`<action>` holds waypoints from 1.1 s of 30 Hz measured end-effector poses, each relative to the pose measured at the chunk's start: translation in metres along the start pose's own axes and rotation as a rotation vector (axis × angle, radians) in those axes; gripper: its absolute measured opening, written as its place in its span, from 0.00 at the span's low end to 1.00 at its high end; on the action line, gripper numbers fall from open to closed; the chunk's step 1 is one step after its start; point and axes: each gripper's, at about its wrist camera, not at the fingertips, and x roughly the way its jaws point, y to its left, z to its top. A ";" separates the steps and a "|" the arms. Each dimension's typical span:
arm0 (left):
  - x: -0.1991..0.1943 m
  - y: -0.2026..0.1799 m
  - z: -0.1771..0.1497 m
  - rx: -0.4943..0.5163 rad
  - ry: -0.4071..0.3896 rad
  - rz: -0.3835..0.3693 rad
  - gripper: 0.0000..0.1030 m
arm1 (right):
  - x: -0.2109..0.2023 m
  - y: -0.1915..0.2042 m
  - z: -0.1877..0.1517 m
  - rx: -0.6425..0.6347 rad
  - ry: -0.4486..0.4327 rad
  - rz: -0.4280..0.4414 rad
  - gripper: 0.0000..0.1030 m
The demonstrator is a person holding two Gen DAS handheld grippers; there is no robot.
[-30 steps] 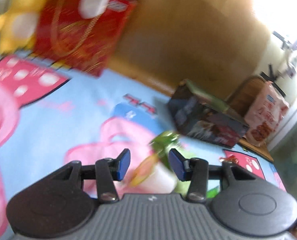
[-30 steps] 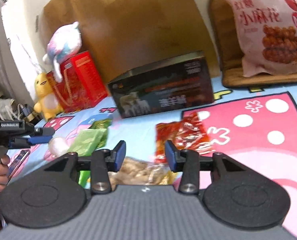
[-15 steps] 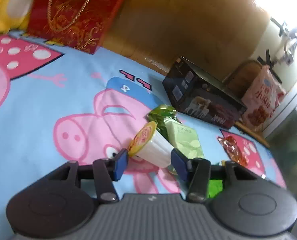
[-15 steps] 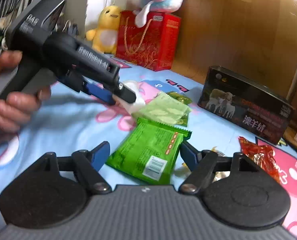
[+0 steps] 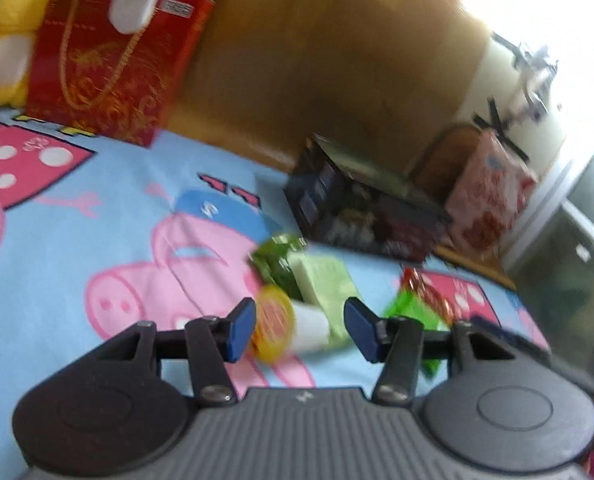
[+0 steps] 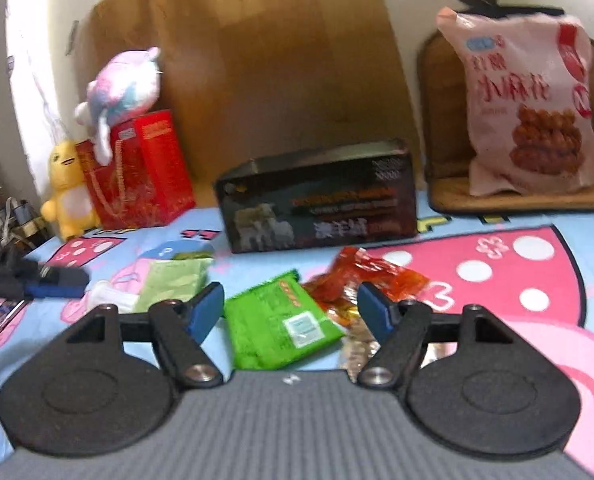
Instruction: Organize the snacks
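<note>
Left claw [image 5: 299, 328] spread, jelly cup [image 5: 287, 326] lying on side between blue pads, contact unclear owing to blur. Right claw [image 6: 291, 314] spread wide over bright green packet [image 6: 277, 320]; not gripping. Pale green packet [image 6: 175, 282] beside cup; red wrapper [image 6: 365, 280] right of green packet. All on cartoon-print bed sheet [image 6: 517, 280]. Dark box [image 6: 321, 200] behind.

Taking the box [image 6: 321, 196] as landmark: the gift bag [image 6: 145, 172] stands to its left with a plush toy [image 6: 121, 88] on top, and the large snack bag [image 6: 529, 108] stands to its right. Before the box lie the snack packets [image 6: 277, 320], the wrapped sweets [image 6: 369, 280] just right of them and the jelly cup [image 5: 285, 320] to their left
</note>
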 end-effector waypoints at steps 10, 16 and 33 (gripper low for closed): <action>0.026 -0.016 -0.004 0.016 0.060 -0.050 0.33 | -0.008 0.049 -0.012 -0.198 0.045 0.243 0.73; 0.030 -0.055 -0.026 0.118 0.152 -0.223 0.34 | 0.004 0.059 -0.016 -0.242 0.148 0.252 0.73; 0.026 -0.047 -0.019 0.031 0.165 -0.272 0.44 | 0.006 0.042 -0.019 -0.132 0.195 0.245 0.73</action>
